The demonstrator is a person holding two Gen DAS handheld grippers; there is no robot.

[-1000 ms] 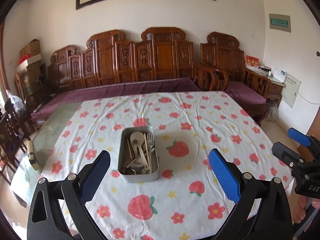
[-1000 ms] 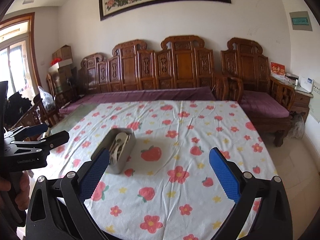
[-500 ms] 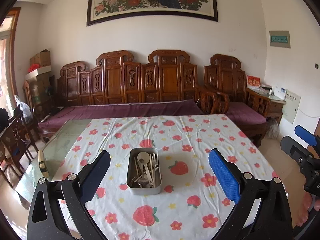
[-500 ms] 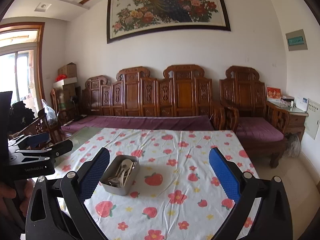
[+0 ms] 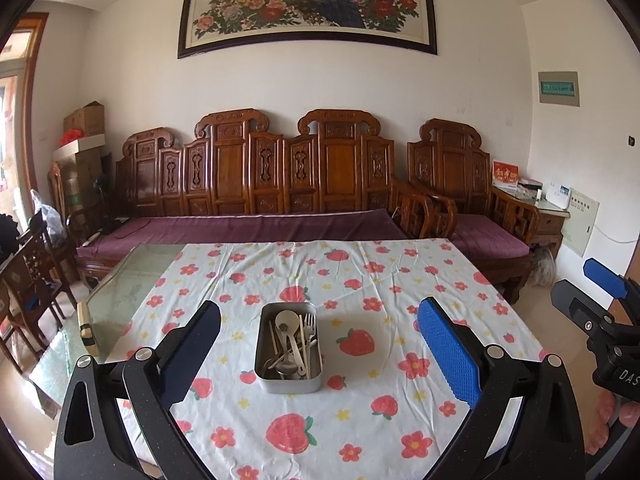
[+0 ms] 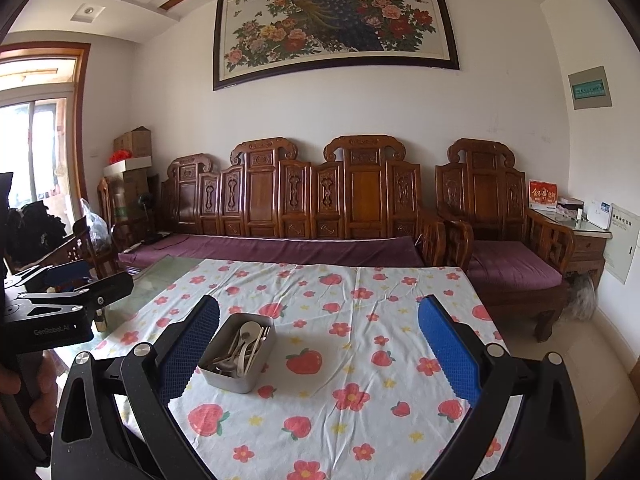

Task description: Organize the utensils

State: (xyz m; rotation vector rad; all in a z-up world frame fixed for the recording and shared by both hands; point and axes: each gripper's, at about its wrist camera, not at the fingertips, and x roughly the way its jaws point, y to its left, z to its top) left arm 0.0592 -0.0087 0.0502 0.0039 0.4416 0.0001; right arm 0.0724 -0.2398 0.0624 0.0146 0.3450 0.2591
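A grey metal tin point(image 5: 289, 380) stands on the flowered tablecloth point(image 5: 360, 420). It holds several pale spoons, forks and chopsticks point(image 5: 292, 340). The tin also shows in the right wrist view point(image 6: 236, 376). My left gripper point(image 5: 320, 356) is open and empty, held back from the tin and above the table's near edge. My right gripper point(image 6: 318, 354) is open and empty, to the right of the tin. The right gripper also shows at the right edge of the left wrist view point(image 5: 600, 312). The left gripper shows at the left of the right wrist view point(image 6: 68, 300).
The table's left part is bare glass point(image 5: 120, 292) with a small pale object point(image 5: 86, 328) on it. A carved wooden sofa with purple cushions point(image 5: 256, 228) runs behind the table. A wooden chair point(image 5: 32, 272) stands at the left.
Both grippers have risen and tilted up, so the tin sits lower and farther off and the wall painting has come into view. Both stayed open.
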